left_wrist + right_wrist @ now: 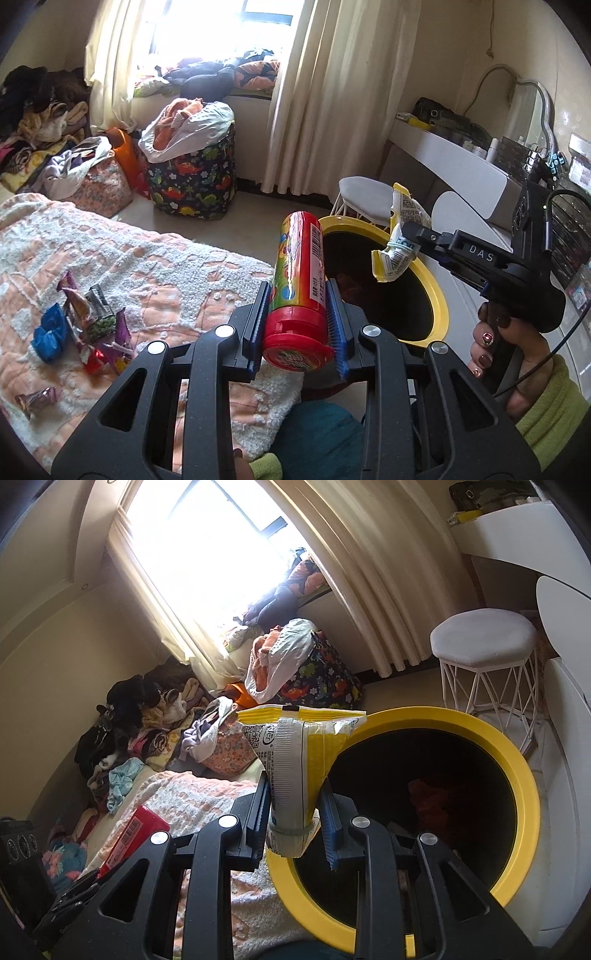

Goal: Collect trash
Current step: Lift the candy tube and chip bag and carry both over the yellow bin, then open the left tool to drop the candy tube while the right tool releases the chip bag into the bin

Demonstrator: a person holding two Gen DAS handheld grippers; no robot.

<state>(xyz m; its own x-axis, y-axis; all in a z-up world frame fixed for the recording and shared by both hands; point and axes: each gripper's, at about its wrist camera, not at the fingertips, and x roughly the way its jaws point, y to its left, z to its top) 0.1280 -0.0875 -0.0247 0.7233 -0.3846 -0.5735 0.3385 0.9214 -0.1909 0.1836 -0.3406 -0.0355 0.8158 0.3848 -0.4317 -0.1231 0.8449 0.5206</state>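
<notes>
Yellow-rimmed trash bin point(436, 291) at centre right of the left wrist view, interior dark, some reddish content visible low inside. Left gripper point(297, 314) clamped on a red snack tube point(299, 280), tube lying along the jaws with its far end at the bin rim, not yet over the opening. Right gripper point(293, 812) clamped on a yellow-and-white snack wrapper point(295, 746), pinched at its narrow end; wrapper held above the near-left edge of the bin point(517, 775). Right gripper held by a hand point(506, 343) at lower right of the left wrist view.

Status: 2 items picked up, neither released. Remaining on the blanket point(155, 258), lower left of the left wrist view: a cluster of loose wrappers point(85, 325) plus 1 separate foil wrapper point(37, 400). Judged early to midway: drop of both held items pending, then further pickups.
</notes>
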